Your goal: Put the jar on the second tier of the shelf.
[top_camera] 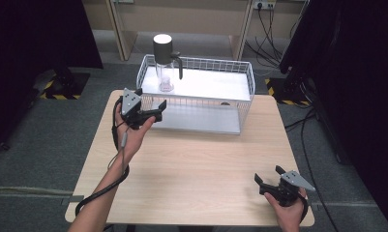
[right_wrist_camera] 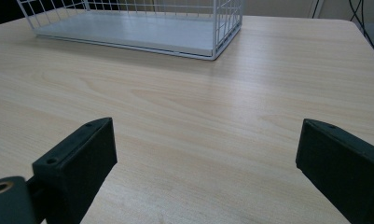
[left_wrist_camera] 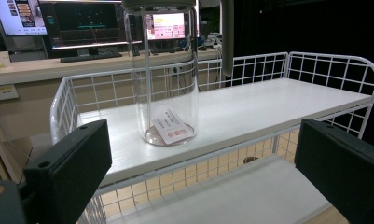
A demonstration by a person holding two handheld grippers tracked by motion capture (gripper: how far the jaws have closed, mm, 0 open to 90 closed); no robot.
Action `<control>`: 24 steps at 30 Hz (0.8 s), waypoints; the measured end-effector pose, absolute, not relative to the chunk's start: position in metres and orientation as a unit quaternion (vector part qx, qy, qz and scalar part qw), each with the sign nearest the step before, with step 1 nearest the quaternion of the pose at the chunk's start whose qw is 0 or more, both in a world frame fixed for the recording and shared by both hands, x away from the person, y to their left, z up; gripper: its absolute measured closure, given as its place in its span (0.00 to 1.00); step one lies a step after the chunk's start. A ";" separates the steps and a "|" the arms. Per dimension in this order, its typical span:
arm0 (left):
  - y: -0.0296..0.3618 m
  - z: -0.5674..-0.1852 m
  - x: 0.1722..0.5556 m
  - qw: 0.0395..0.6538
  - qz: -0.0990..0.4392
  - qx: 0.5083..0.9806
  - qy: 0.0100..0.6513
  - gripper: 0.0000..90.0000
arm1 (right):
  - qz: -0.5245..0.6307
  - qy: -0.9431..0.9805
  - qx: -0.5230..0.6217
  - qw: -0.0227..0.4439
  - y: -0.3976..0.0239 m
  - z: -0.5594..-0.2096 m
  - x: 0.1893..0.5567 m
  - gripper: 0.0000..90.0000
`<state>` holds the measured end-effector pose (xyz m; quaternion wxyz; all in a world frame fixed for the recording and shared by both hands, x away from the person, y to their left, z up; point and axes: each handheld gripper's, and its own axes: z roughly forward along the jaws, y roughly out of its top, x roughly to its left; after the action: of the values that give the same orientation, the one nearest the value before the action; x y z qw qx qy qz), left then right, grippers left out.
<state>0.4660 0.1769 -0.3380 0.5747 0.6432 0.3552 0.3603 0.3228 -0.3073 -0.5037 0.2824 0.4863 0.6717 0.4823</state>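
- Pale wood-grain tabletop [top_camera: 196, 164] stands on grey carpeted floor [top_camera: 46, 145], with dark curtains at left and right and cables trailing along the far right wall.
- One white wire rack [top_camera: 245, 92] with two shelves sits at the far edge of the tabletop.
- One clear glass jar [top_camera: 165, 77] with a dark lid [top_camera: 162, 47] stands upright at the far left of the rack's upper shelf; a label lies inside at its bottom [left_wrist_camera: 171, 130].
- Two grippers are in hand. The left gripper [top_camera: 150, 108] is held just in front of the rack's near left corner, its fingers [left_wrist_camera: 72, 163] spread wide, nothing between them, the jar straight ahead.
- The right gripper [top_camera: 268, 178] rests low at the near right of the tabletop, well apart from the rack, fingers [right_wrist_camera: 82, 158] spread and gripping nothing.
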 end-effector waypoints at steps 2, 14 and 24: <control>0.178 -0.340 0.463 0.574 0.360 0.645 0.354 0.04 | 0.482 0.672 0.487 0.282 -0.307 -0.504 0.323 0.06; 0.190 -0.351 0.451 0.575 0.358 0.643 0.357 0.04 | 0.482 0.671 0.487 0.283 -0.307 -0.504 0.323 0.06; 0.198 -0.363 0.441 0.571 0.352 0.648 0.361 0.04 | 0.482 0.671 0.487 0.282 -0.307 -0.504 0.323 0.06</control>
<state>0.4414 0.1981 -0.3633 0.5714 0.6476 0.3606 0.3522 0.3229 -0.3075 -0.5037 0.2824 0.4867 0.6715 0.4821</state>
